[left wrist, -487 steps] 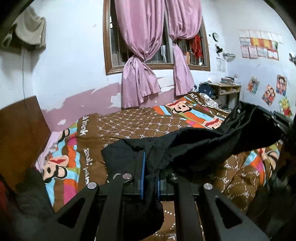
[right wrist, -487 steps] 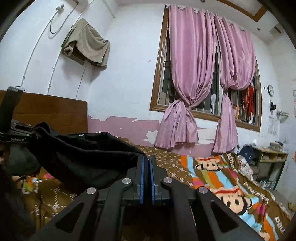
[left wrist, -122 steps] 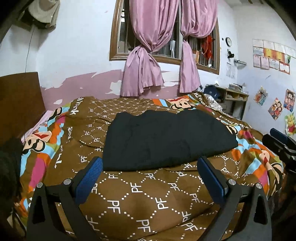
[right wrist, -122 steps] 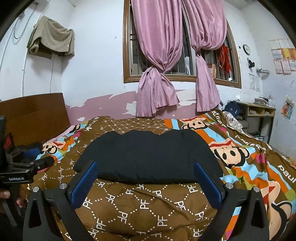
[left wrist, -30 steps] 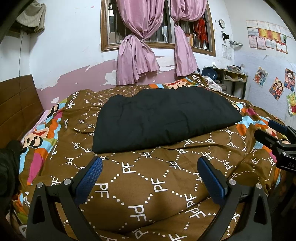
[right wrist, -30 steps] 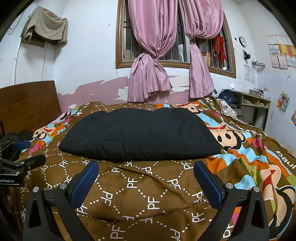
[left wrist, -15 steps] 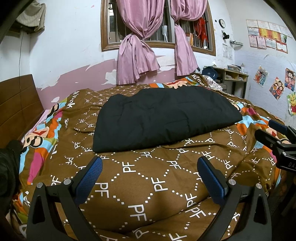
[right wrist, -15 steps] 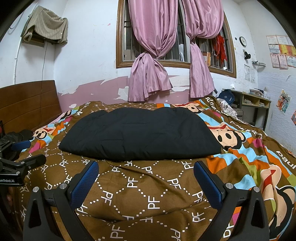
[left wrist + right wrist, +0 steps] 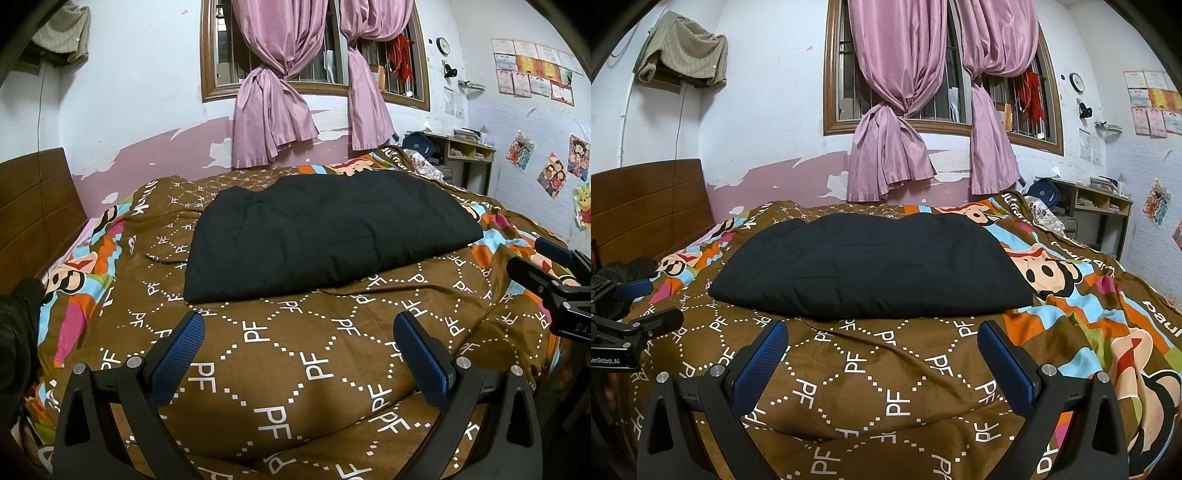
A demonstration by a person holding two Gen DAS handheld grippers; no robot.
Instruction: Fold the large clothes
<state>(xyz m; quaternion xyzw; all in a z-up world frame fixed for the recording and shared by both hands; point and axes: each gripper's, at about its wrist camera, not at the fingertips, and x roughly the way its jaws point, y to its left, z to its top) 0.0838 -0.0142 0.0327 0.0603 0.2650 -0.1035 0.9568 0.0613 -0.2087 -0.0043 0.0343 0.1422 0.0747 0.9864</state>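
A large black garment [image 9: 325, 229] lies folded flat in a wide rectangle on the bed, and it also shows in the right wrist view [image 9: 875, 269]. My left gripper [image 9: 299, 336] is open and empty, held above the brown blanket short of the garment's near edge. My right gripper [image 9: 882, 343] is open and empty too, also short of the near edge. The right gripper shows at the right edge of the left wrist view [image 9: 546, 273]. The left gripper shows at the left edge of the right wrist view [image 9: 631, 325].
The bed carries a brown patterned blanket [image 9: 295, 354] with cartoon prints. A wooden headboard [image 9: 646, 199] stands at the left. A dark cloth pile [image 9: 14, 325] lies at the bed's left side. A window with pink curtains [image 9: 905, 122] and a desk [image 9: 1104, 203] are behind.
Nothing has visibly changed in the last second. About 16 seconds ago both grippers were shut on the black garment and held it up; now it lies folded and both are open.
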